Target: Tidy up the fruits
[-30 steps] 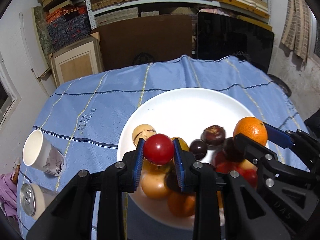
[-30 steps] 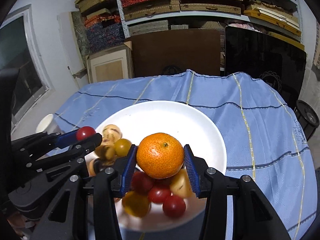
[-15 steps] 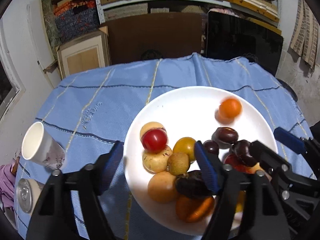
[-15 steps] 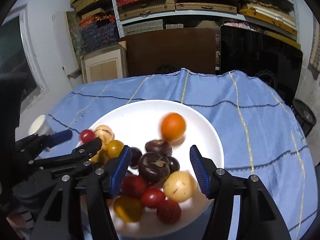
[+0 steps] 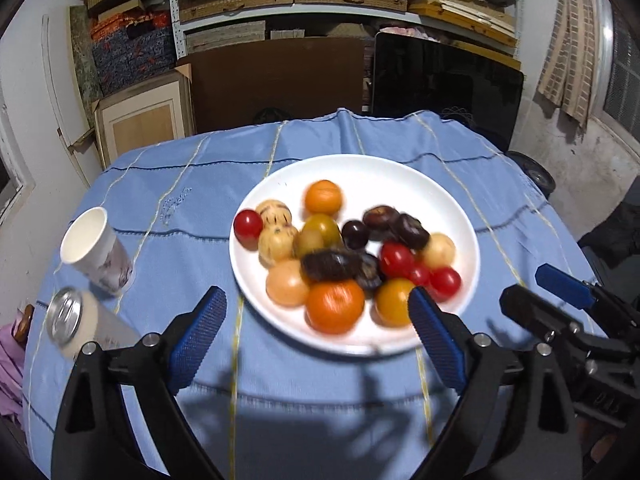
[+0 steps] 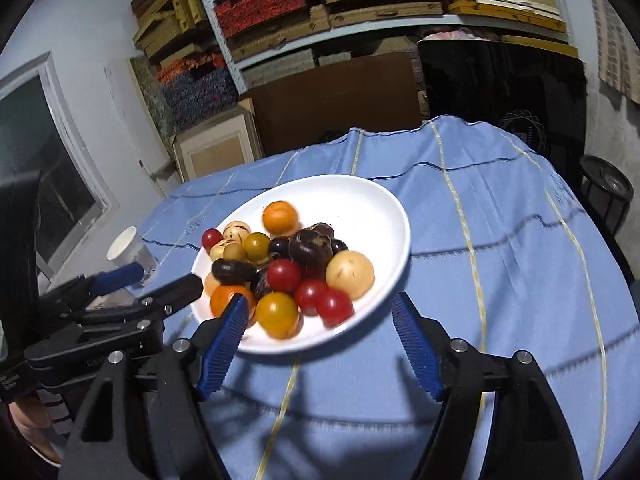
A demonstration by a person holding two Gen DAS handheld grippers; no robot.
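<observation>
Beside plate (image 5: 448, 208), unreadably printed cup (image 5: 98, 250)

The fruits (image 5: 336, 256) are smeared by motion blur. The plate (image 6: 384, 216) is partly hidden behind the right gripper (image 6: 320, 344).

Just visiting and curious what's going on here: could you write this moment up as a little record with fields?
Setting: table under a blue cloth
Plate: white plate, holding all the fruit
Fruit: oranges, red tomatoes, yellow and dark round fruits, piled loosely
Far orange: small orange, apart from the pile toward the back
Left tool: open, empty, near the plate's front edge
Right tool: open, empty, near the plate's front edge
Beside plate: paper cup and a can
</observation>
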